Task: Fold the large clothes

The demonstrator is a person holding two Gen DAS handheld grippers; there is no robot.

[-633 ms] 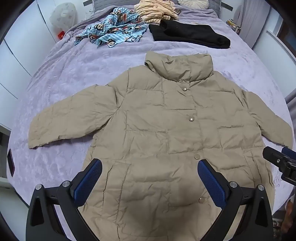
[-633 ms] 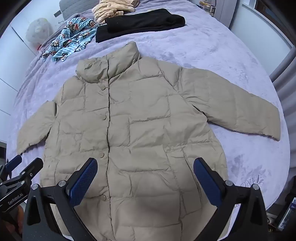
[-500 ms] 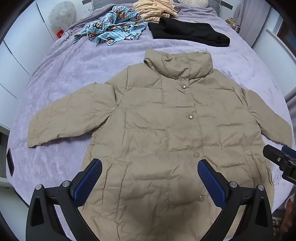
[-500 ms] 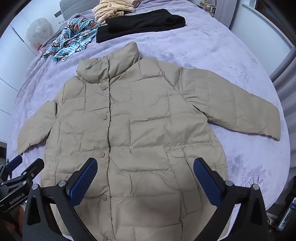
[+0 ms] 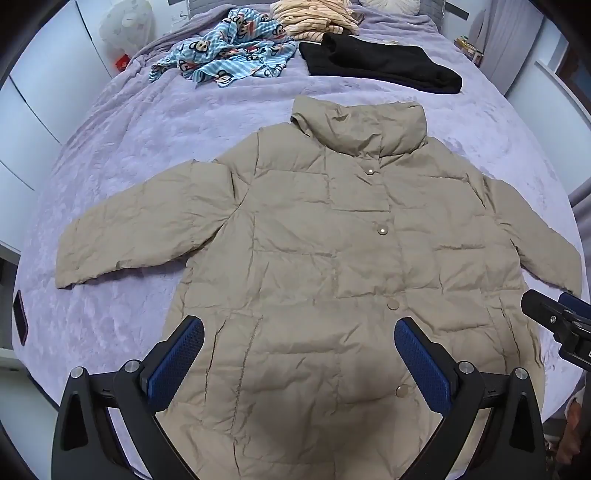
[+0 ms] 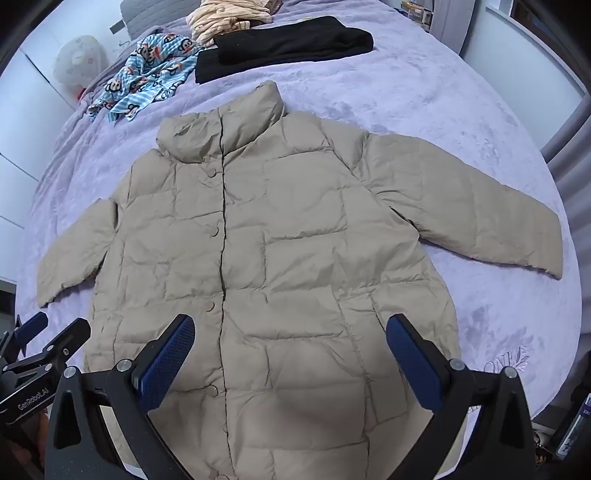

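A beige puffer jacket (image 5: 332, 258) lies flat and face up on the purple bedspread (image 5: 147, 147), collar away from me, both sleeves spread out. It also shows in the right wrist view (image 6: 288, 240). My left gripper (image 5: 299, 332) is open and empty above the jacket's lower front. My right gripper (image 6: 291, 328) is open and empty above the lower front too. The right gripper's tip shows at the right edge of the left wrist view (image 5: 554, 321). The left gripper shows at the lower left of the right wrist view (image 6: 40, 350).
At the far end of the bed lie a blue monkey-print garment (image 5: 229, 51), a striped cream garment (image 5: 314, 18) and a folded black garment (image 5: 380, 62). A dark phone-like object (image 5: 20, 321) lies at the bed's left edge. White cupboards stand left.
Both grippers have drifted slightly; the jacket sits a touch lower in the left view. Both stay open and empty, and the jacket has not moved.
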